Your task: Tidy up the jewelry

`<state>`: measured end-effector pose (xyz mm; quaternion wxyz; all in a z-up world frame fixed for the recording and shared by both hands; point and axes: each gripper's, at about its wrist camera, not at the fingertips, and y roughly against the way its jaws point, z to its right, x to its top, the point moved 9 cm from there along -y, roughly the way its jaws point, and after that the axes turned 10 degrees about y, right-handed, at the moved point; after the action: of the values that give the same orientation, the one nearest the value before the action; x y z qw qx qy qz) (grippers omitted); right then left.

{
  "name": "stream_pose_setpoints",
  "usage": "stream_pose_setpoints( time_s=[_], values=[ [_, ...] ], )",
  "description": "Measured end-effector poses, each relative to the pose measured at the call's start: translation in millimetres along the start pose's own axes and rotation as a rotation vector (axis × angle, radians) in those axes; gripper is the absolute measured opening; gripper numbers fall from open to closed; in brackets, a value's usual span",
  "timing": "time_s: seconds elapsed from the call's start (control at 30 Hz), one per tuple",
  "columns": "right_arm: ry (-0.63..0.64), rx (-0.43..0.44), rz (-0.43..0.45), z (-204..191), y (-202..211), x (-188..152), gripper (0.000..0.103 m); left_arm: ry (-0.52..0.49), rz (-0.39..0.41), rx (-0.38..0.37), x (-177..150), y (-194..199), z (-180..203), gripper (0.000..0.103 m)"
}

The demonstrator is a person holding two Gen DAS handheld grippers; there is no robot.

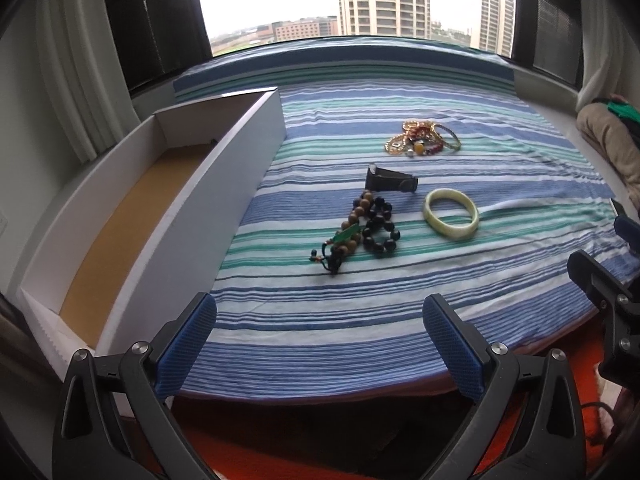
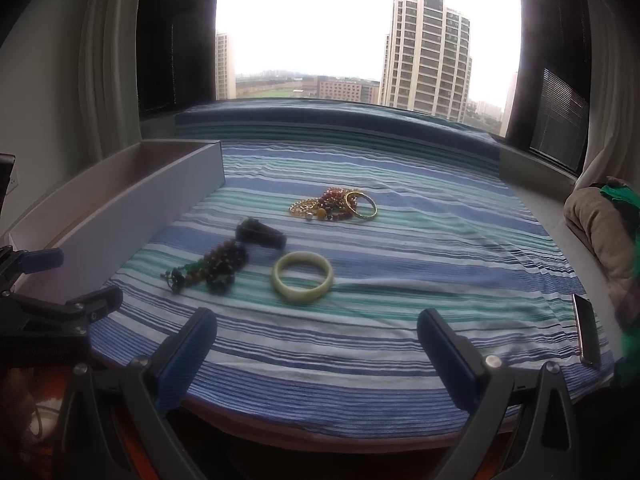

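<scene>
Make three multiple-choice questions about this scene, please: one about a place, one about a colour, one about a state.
1. Where does the white box stand relative to the jewelry?
A. to its left
B. to its right
C. on top of it

2. What colour is the loose bangle?
A. bright red
B. pale green
C. black

3. How is the left gripper?
A. shut on the bangle
B. shut on beads
C. open and holding nothing

Answers:
1 A: the box lies along the left edge of the striped cloth.
2 B: the ring is pale green.
3 C: its blue pads stand wide apart, nothing between them.
</scene>
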<state>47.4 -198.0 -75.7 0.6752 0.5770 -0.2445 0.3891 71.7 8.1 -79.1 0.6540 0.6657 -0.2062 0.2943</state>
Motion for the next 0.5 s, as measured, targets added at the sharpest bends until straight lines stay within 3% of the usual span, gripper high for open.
stream_pose_setpoints(
  time_s=[0.5],
  values=[
    [0.009,-0.005,-0.010,-3.2,-1.4,0.6,0.102,-0.006,0.004,-0.007,-1.2,1.0,1.1,0.103]
  ],
)
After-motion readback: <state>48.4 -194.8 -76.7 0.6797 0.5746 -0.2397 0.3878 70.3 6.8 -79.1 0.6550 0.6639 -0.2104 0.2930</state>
